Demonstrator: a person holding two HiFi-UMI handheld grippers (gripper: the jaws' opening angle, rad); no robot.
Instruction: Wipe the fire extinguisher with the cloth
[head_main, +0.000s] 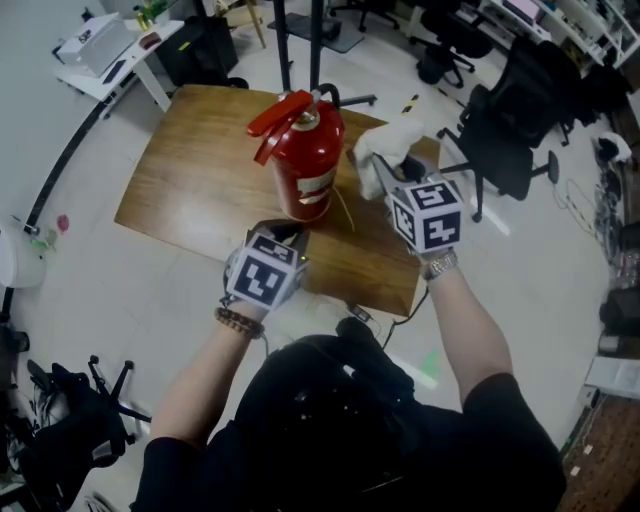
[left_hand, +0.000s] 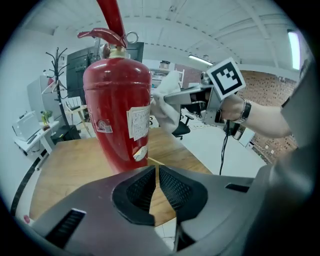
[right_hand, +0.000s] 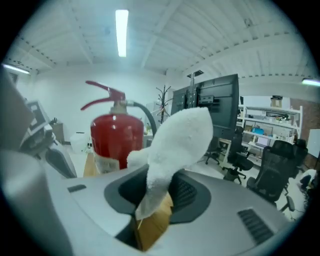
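Note:
A red fire extinguisher (head_main: 298, 152) stands upright on the wooden table (head_main: 190, 190), its handle and lever on top. My left gripper (head_main: 284, 230) sits just in front of its base, shut with nothing between the jaws; in the left gripper view the extinguisher (left_hand: 117, 110) rises close beyond the closed jaws (left_hand: 156, 172). My right gripper (head_main: 378, 172) is raised to the right of the cylinder, shut on a white cloth (head_main: 388, 142). In the right gripper view the cloth (right_hand: 175, 145) sticks up from the jaws (right_hand: 157, 192), with the extinguisher (right_hand: 116, 137) behind it to the left.
Black office chairs (head_main: 505, 130) stand right of the table. A white desk (head_main: 110, 50) is at the far left, and dark stand poles (head_main: 315, 40) rise behind the table. Another black chair base (head_main: 75, 410) lies at the lower left.

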